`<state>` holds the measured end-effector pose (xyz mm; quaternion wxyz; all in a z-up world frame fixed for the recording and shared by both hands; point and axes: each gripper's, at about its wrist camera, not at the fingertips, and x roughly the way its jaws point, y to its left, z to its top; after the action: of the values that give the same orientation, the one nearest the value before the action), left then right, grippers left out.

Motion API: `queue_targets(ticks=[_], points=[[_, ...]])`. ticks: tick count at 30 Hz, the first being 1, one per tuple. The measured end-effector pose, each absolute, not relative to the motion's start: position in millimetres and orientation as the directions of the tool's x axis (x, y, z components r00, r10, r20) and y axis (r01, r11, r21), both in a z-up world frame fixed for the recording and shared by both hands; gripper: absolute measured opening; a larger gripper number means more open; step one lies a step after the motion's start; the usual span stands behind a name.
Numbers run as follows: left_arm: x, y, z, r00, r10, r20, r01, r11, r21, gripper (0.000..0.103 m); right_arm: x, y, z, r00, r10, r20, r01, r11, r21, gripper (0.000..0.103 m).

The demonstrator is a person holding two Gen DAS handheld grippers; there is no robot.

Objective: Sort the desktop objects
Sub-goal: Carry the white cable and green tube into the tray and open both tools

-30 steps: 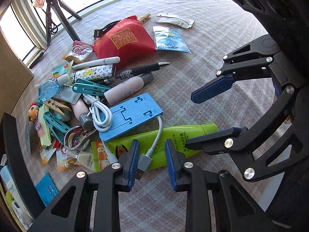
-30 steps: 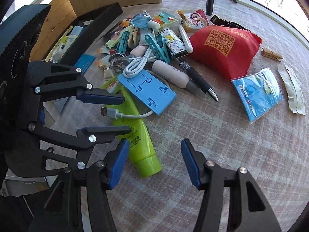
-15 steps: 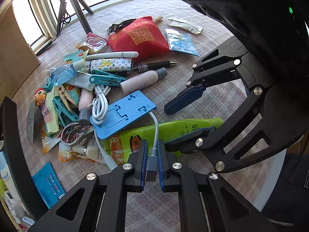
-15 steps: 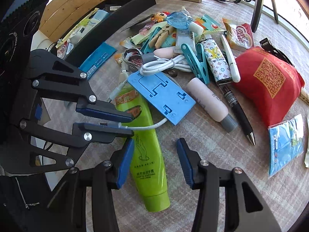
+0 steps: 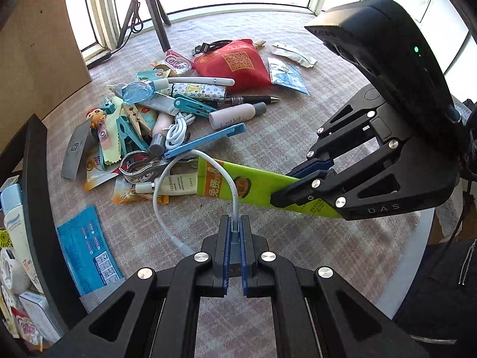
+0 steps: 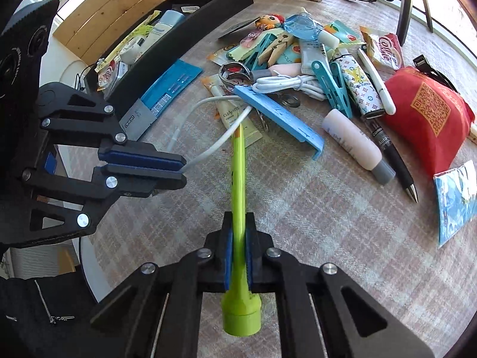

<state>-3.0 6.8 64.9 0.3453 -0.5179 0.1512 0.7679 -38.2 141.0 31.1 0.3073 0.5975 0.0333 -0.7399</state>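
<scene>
A white USB cable (image 5: 161,185) runs from the pile to my left gripper (image 5: 235,223), whose jaws are closing tight on its grey plug; the right wrist view shows that gripper (image 6: 179,168) at the left with the cable (image 6: 220,143) leaving its tips. My right gripper (image 6: 238,223) is closing on a lime green tube (image 6: 240,155), pads pressing its flat sides, cap toward the camera. The tube (image 5: 244,182) is lifted edge-up, and the right gripper (image 5: 293,185) clamps its cap end. A blue phone stand (image 5: 205,140) is tipped up on edge over the cable.
A pile of clips, tubes, pens and sachets lies beyond the tube, with a red pouch (image 5: 235,62) behind it. A black tray (image 5: 38,179) holding several items stands at the left. A blue packet (image 5: 86,247) lies beside it. A tripod (image 5: 149,15) stands at the far edge.
Both grippers went from open to clamped: the left on the cable plug, the right on the green tube. The tube rose and turned on edge, and the blue stand tipped up.
</scene>
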Motion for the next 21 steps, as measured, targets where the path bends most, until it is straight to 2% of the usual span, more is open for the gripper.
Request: queue_targets(ticks=[8,15,21], points=[[2.4,-26.7,98.9,-0.270,0.485,-0.832,-0.589,-0.766,-0.256,0.005,-16.2,173.4,60.2,-0.175,-0.490,-0.854,0.337,-0.845,0.416,0.007],[-2.3,-44.0,123.4,-0.379,0.454,-0.806,-0.541,-0.816,-0.206,0.005,-13.0,168.8,104.4,-0.277,-0.516,-0.811,0.302,-0.848,0.436,0.007],[-5.0,-95.2,146.1,-0.478,0.391,-0.787,-0.465,-0.872,-0.151,0.005,-33.0,136.8,143.0,-0.324,-0.551,-0.769,0.334,-0.827,0.452,0.007]])
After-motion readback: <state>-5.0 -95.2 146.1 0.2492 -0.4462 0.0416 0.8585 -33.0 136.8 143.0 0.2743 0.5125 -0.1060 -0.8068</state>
